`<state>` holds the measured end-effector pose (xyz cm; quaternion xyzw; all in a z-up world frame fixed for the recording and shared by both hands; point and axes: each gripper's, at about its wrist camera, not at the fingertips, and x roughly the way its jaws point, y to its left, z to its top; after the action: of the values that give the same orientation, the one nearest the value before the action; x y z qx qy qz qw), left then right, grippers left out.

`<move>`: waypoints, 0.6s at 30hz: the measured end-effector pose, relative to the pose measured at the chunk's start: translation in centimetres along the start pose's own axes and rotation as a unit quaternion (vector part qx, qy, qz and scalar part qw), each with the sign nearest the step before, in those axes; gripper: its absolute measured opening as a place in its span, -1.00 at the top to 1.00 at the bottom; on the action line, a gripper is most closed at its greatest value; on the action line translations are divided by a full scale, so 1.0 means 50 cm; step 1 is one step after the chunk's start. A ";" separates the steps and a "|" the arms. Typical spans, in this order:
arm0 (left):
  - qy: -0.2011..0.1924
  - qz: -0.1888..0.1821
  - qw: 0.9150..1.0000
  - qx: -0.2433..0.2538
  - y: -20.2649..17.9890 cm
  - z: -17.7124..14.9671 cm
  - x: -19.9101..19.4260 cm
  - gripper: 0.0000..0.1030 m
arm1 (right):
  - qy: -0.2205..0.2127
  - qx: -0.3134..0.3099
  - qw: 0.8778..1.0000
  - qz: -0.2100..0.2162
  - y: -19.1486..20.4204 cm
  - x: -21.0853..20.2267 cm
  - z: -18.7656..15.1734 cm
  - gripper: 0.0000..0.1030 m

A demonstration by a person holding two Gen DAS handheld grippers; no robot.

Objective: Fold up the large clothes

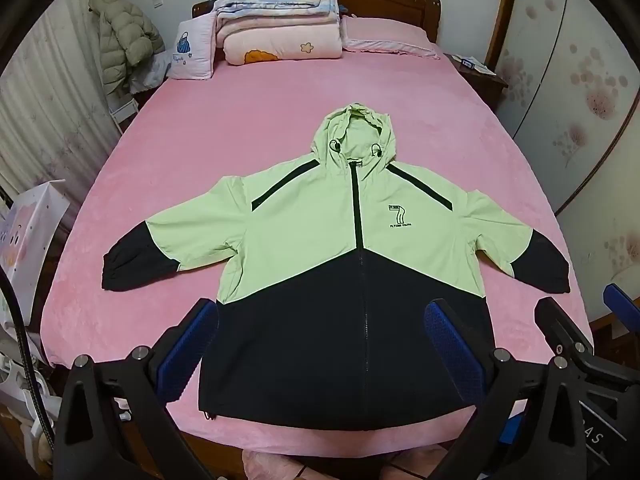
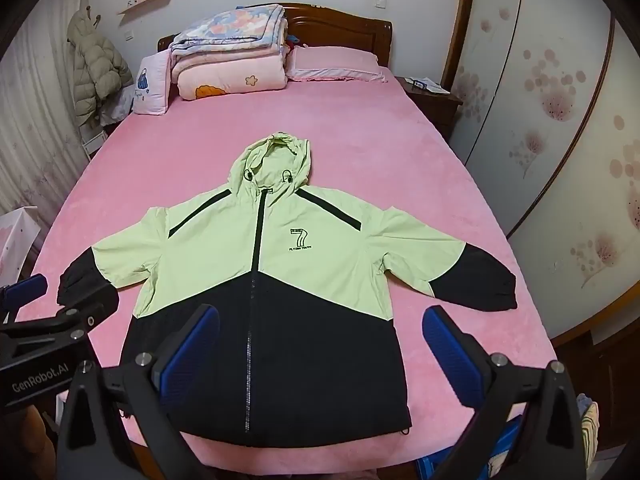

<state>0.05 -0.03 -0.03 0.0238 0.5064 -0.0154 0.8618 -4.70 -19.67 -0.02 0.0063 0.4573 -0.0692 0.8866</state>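
**Q:** While you hang above the bed, how do your jaws stand?

**A:** Both pairs are spread wide with nothing between the pads. My left gripper (image 1: 320,344) fills the bottom of the left wrist view, its blue pads (image 1: 186,344) parted over the dark lower half of the jacket (image 1: 320,240) without touching it. My right gripper (image 2: 320,348) sits the same way at the bottom of the right wrist view, one pad over the black hem area, the other over bare pink sheet at lower right.

**Q:** Where is the jacket?

**A:** It lies flat and face up in the centre of both frames, on the pink bed (image 1: 200,128). It is pale green above and black below, zipped shut, hood (image 1: 354,132) pointing toward the top of the frame, both sleeves spread out to the sides with black cuffs. A "7" logo (image 1: 397,216) sits right of the zip.

**Q:** And farther out?

**A:** Folded quilts (image 1: 280,20) are stacked at the top centre against a wooden headboard (image 1: 400,4), a pink pillow (image 1: 384,36) just right of them. A puffy coat (image 1: 124,36) hangs at upper left. A floral wardrobe (image 1: 568,80) fills the right edge.
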 end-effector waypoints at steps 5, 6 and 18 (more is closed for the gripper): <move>-0.010 -0.013 1.000 0.003 0.000 0.000 -0.001 -0.93 | -0.006 -0.003 1.000 -0.004 0.000 0.000 -0.003 -0.98; -0.010 -0.014 1.000 0.005 0.007 0.001 0.000 -0.90 | -0.006 -0.002 1.000 -0.003 0.000 0.000 -0.003 -0.98; -0.008 -0.028 1.000 -0.004 0.010 0.004 -0.019 -0.83 | -0.010 0.001 1.000 0.009 0.007 -0.013 -0.002 -0.95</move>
<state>-0.21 0.45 0.92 0.0061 0.4998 -0.0382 0.8653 -5.12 -19.24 0.44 0.0105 0.4486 -0.0614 0.8916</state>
